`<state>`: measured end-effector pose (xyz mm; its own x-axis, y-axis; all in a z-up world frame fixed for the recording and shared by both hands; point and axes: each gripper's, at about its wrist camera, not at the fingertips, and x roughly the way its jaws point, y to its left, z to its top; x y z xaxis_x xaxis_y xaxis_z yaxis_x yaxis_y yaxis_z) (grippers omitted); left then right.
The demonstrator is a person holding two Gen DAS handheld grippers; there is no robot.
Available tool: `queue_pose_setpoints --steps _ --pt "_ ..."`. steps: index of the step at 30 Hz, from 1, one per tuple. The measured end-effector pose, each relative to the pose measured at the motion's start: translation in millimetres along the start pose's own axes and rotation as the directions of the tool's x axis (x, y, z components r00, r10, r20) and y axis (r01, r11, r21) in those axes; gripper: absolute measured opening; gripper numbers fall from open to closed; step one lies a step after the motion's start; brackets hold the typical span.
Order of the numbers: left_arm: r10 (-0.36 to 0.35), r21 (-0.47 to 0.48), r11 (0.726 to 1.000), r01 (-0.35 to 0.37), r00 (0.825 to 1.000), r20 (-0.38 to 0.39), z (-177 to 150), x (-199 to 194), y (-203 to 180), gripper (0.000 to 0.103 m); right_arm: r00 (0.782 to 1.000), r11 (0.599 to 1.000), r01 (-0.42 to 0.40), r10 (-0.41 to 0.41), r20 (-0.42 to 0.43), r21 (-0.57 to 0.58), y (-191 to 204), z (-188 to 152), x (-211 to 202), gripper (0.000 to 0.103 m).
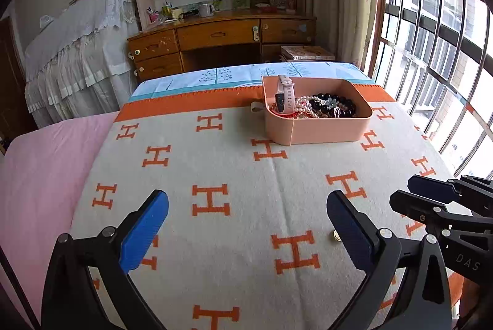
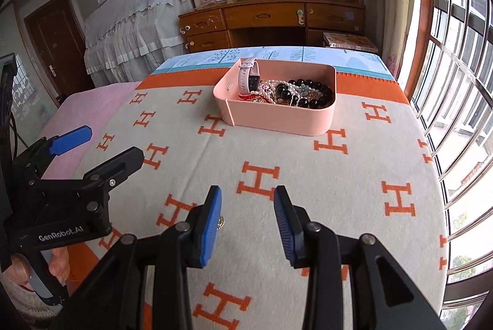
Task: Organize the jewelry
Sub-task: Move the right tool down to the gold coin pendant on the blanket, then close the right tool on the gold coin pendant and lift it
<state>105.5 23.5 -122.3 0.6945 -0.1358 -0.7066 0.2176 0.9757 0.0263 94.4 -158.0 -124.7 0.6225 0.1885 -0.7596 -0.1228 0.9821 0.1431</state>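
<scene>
Two claws hover low over the bed, both spread apart and gripping nothing. The left claw [image 1: 246, 225] has its blue pads wide open above the grey blanket [image 1: 215, 163] with orange H marks. The right claw [image 2: 247, 222] is open too, though less widely. A small gold-coloured piece of jewelry [image 1: 336, 235] lies on the blanket just beside the inner face of the left claw's right finger; from the right wrist view it peeks out just beside the right claw's left finger [image 2: 211, 225], partly hidden. I cannot tell exactly what it is. Well ahead of both claws sits a peach tray [image 2: 277, 117], holding a pink smartwatch [image 2: 248, 77] propped against its rim, dark bead bracelets [image 2: 308, 97] and pale pearl strands [image 1: 303, 102] heaped together.
</scene>
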Motion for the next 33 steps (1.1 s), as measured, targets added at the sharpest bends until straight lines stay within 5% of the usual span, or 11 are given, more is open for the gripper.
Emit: queue_pose_setpoints --steps 16,29,33 --pt "-0.009 -0.092 0.996 -0.005 0.987 -0.158 -56 33 29 0.102 0.998 0.999 0.013 -0.015 -0.059 -0.042 5 -39 18 0.036" --pt "-0.028 -0.084 0.996 0.015 0.987 -0.159 -56 33 25 0.102 0.992 0.989 -0.033 0.015 -0.128 -0.143 35 -32 60 0.035" --pt "-0.03 -0.085 0.996 0.017 0.987 -0.156 -57 34 26 0.102 0.994 0.987 -0.011 -0.006 -0.106 -0.159 40 -30 66 0.018"
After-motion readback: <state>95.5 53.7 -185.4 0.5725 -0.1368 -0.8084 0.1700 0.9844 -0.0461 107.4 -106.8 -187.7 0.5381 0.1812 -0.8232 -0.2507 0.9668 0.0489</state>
